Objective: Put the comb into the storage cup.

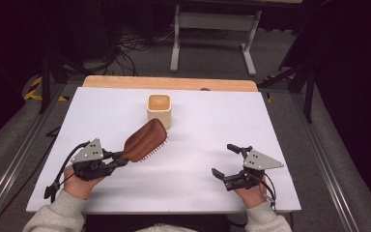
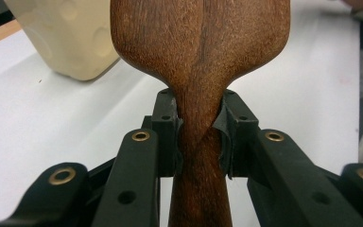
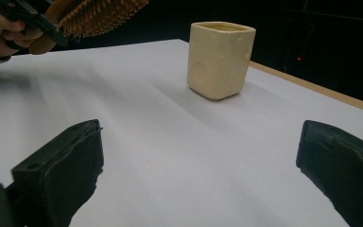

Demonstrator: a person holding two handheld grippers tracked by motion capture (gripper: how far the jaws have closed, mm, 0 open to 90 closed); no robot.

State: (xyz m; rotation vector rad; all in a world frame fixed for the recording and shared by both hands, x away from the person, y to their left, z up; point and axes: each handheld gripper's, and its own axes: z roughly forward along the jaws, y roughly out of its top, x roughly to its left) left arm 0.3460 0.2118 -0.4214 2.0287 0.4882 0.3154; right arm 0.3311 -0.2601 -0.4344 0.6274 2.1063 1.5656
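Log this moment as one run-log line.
left gripper: shut on hairbrush handle, lifted | right gripper: open, empty | cup: upright beyond brush, apart

hairbrush (image 2: 201, 56) head cut off at top; bristles hidden

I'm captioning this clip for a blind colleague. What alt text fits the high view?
The left gripper is shut on the handle of a wooden hairbrush, held bristles down above a white table and angled toward a cream square cup that stands upright near the far edge. The right gripper rests open and holds nothing, at the near right.
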